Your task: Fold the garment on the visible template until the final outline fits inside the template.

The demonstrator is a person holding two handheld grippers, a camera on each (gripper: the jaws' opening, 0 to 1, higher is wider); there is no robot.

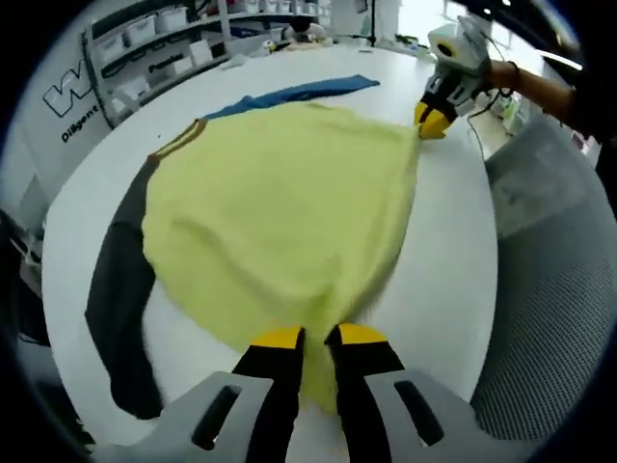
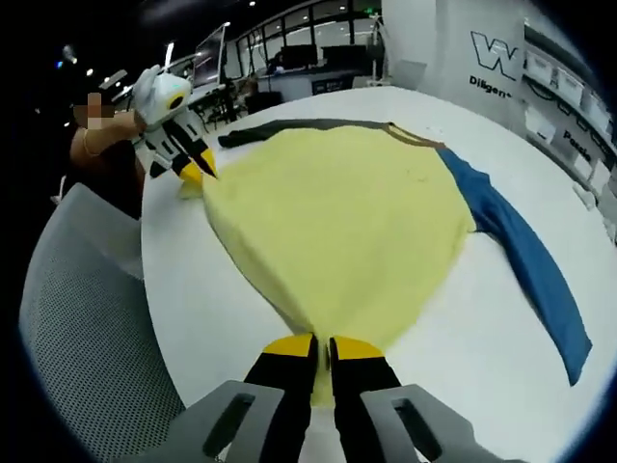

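A yellow sweatshirt (image 1: 280, 203) lies spread on the white table (image 1: 453, 270), its hem stretched between both grippers. One sleeve is dark grey (image 1: 116, 289), the other blue (image 1: 299, 93). My left gripper (image 1: 316, 338) is shut on one hem corner at the near edge. The right gripper (image 1: 434, 121) comes in from the upper right, pinching the other hem corner. In the right gripper view, the right gripper (image 2: 321, 342) is shut on the yellow sweatshirt (image 2: 337, 222), and the left gripper (image 2: 198, 172) grips the far corner at upper left. There the blue sleeve (image 2: 530, 260) runs to the right and the grey sleeve (image 2: 299, 127) lies along the top.
A grey mesh chair (image 1: 559, 299) stands close to the table edge, also seen as the mesh chair (image 2: 87, 318). Shelves with white bins (image 1: 154, 39) line the wall behind. A cable (image 1: 477, 135) lies on the table near the right gripper. A person's arm (image 1: 540, 87) holds that gripper.
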